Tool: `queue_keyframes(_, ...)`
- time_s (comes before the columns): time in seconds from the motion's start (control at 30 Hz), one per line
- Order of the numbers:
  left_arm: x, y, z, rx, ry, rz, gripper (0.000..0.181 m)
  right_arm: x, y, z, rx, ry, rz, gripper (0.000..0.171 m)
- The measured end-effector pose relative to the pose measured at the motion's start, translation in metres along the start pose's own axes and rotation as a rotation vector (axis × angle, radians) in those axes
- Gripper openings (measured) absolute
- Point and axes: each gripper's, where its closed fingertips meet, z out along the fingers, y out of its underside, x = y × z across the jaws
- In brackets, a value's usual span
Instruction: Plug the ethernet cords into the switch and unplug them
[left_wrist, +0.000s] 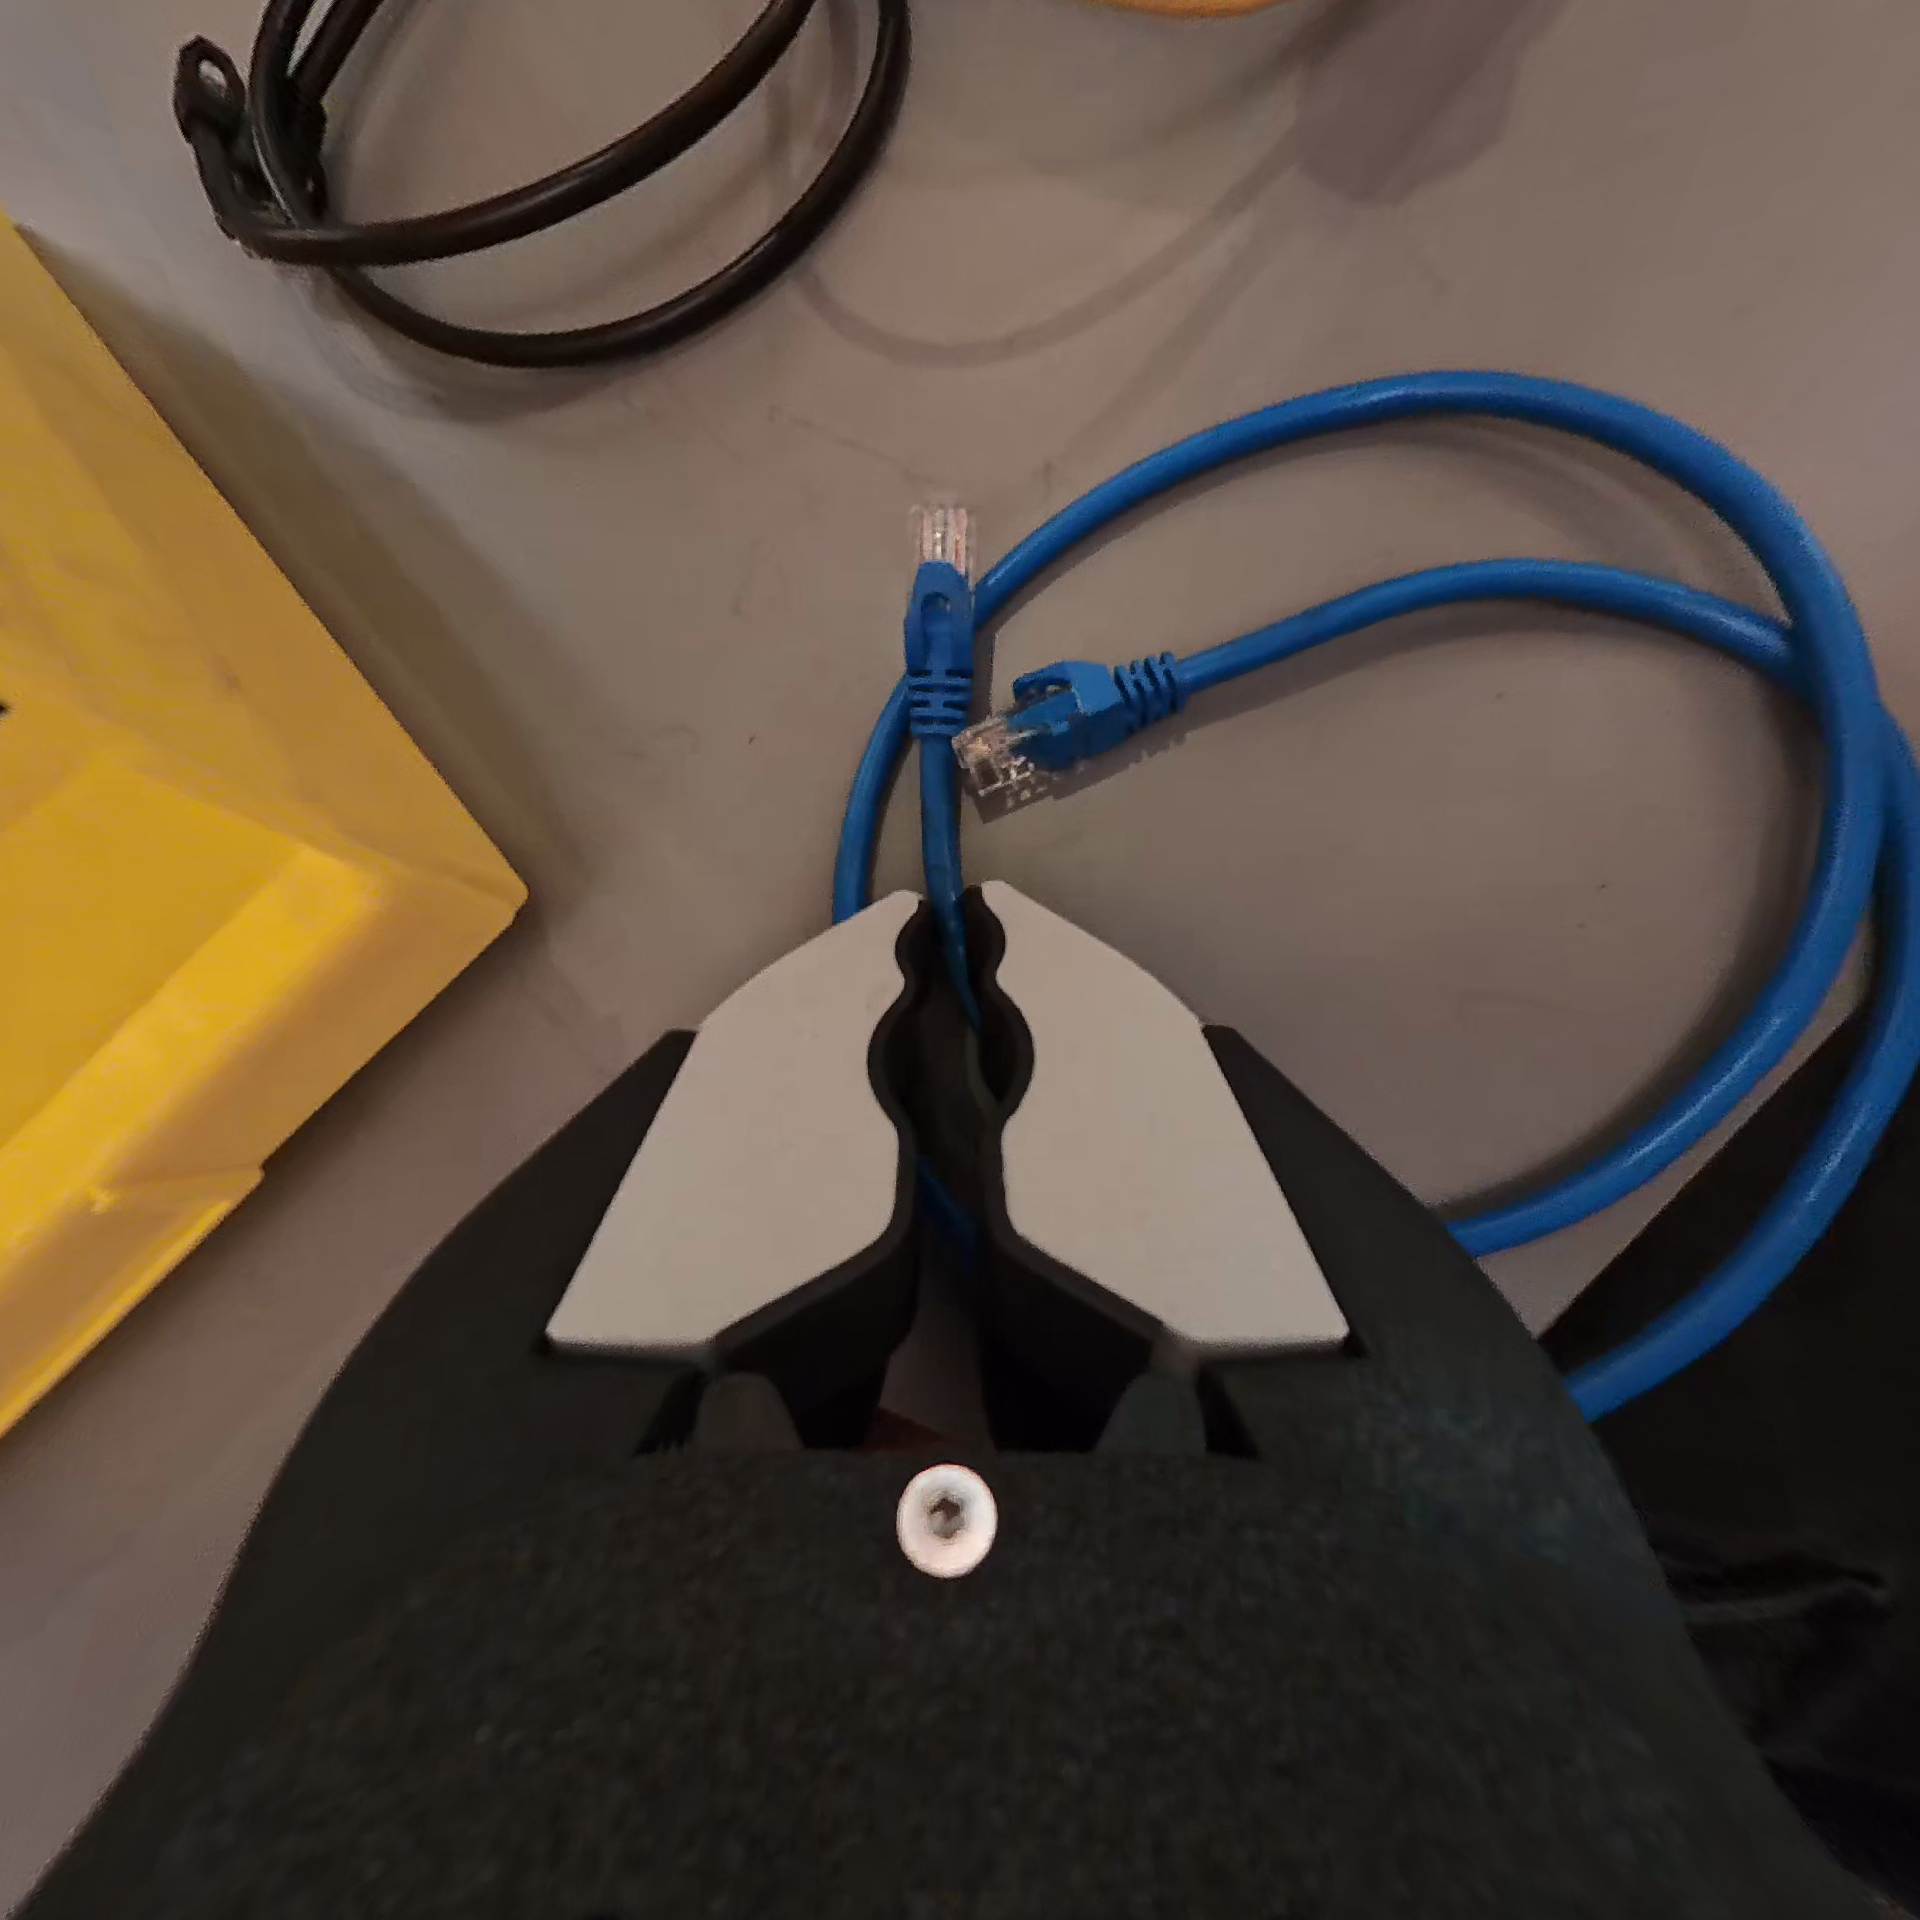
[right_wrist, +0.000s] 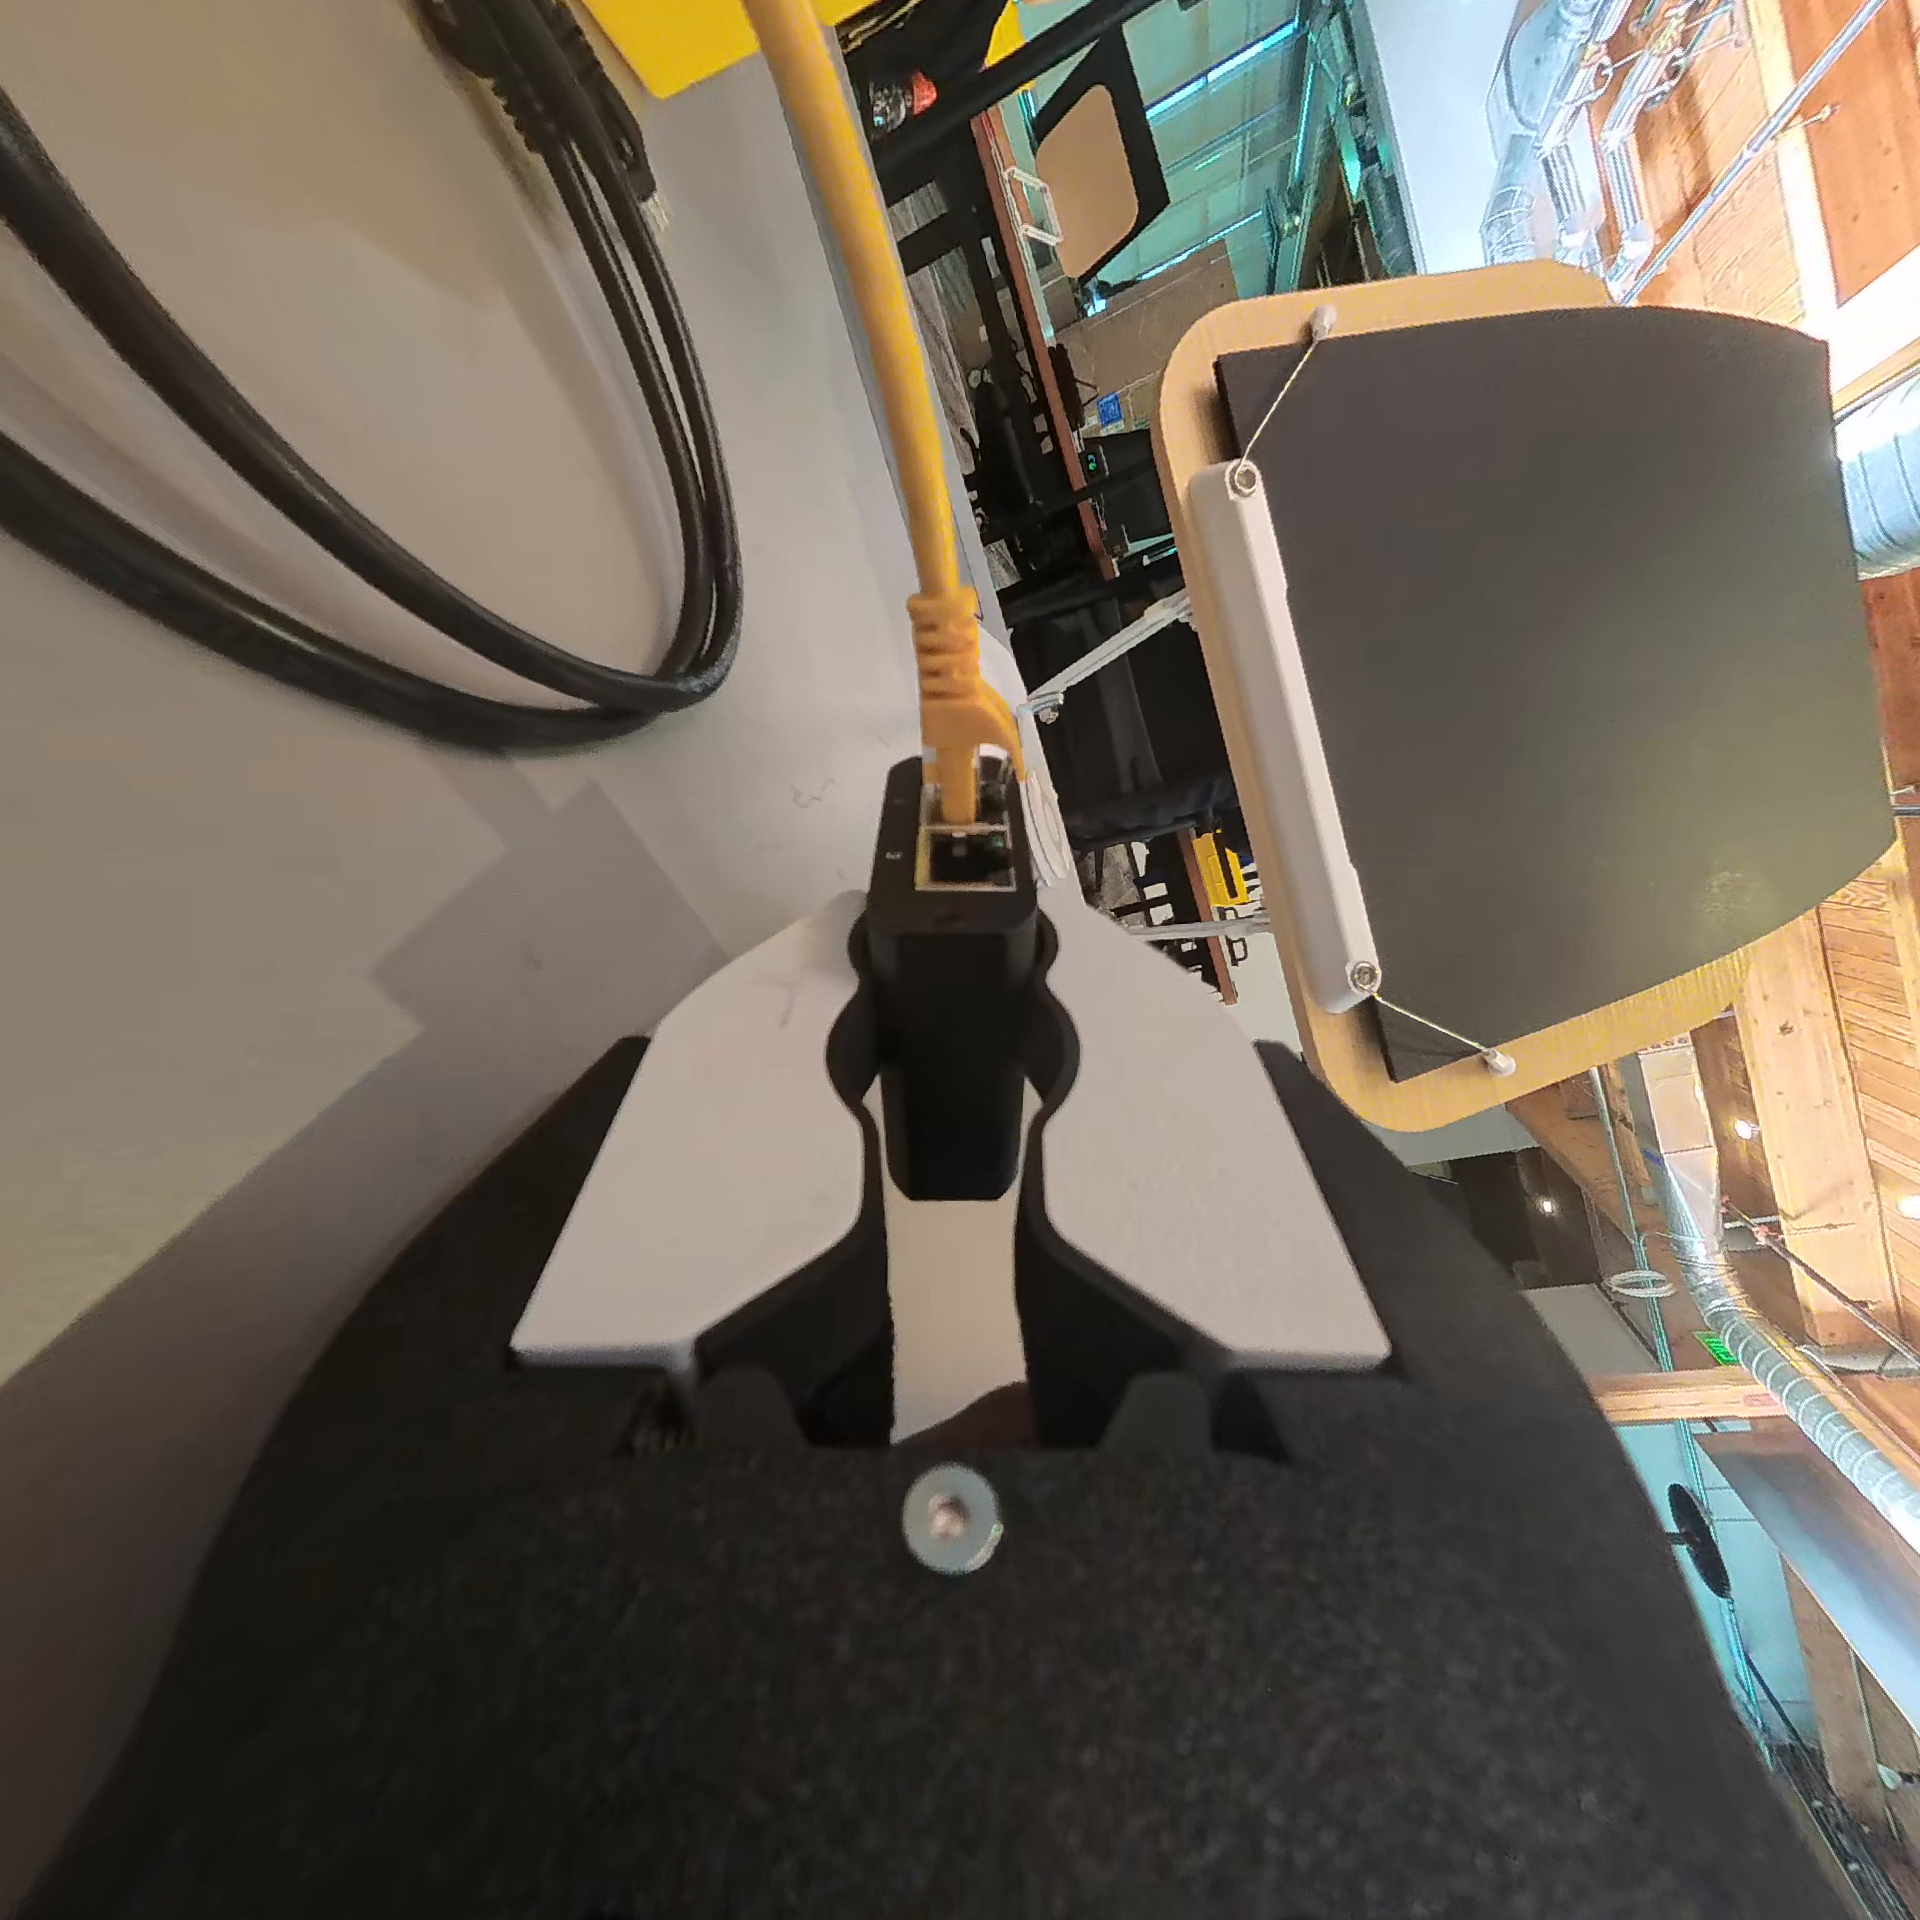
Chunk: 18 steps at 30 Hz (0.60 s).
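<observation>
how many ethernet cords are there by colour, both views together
blue round-jacketed ethernet cord, pinched in the left claw: 1
black coiled ethernet cord: 1
yellow ethernet cord, plugged into the small black switch held by the right claw: 1
total: 3 cords

This looks like a workshop or lab in a loft-style industrial building. Beyond the edge of the pale grey worktable (right_wrist: 312, 343), the right wrist view shows exposed timber ceiling beams (right_wrist: 1766, 166), silver ventilation ducts (right_wrist: 1766, 1371), dark shelving crowded with gear (right_wrist: 1029, 436) and plywood-backed chairs (right_wrist: 1538, 665). On the table lie coiled network cables, 1 black (left_wrist: 582, 270) and 1 blue (left_wrist: 1558, 727), beside a yellow plastic bin (left_wrist: 208, 831).
</observation>
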Motion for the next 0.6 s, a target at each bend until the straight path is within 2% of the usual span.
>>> queue_keyframes(0.17,-0.009,-0.004,-0.009,-0.018,0.012,-0.049,0.005,0.006,-0.009,-0.005,0.046,0.051,-0.032,0.024)
queue_keyframes(0.3,-0.023,-0.06,-0.054,0.125,0.09,-0.161,0.004,0.009,-0.022,-0.012,0.092,0.114,-0.108,0.024)
queue_keyframes(0.37,-0.02,-0.09,-0.068,0.115,0.148,-0.148,0.004,0.006,-0.025,-0.013,0.094,0.123,-0.147,0.024)
queue_keyframes(0.47,-0.014,-0.119,-0.054,-0.006,0.177,-0.086,0.005,0.004,-0.03,-0.014,0.108,0.134,-0.184,0.024)
queue_keyframes(0.53,-0.01,-0.131,-0.032,-0.098,0.214,-0.047,0.005,0.004,-0.032,-0.014,0.113,0.137,-0.192,0.024)
queue_keyframes(0.6,-0.012,-0.147,-0.009,-0.127,0.256,-0.089,0.005,0.004,-0.032,-0.015,0.113,0.148,-0.213,0.024)
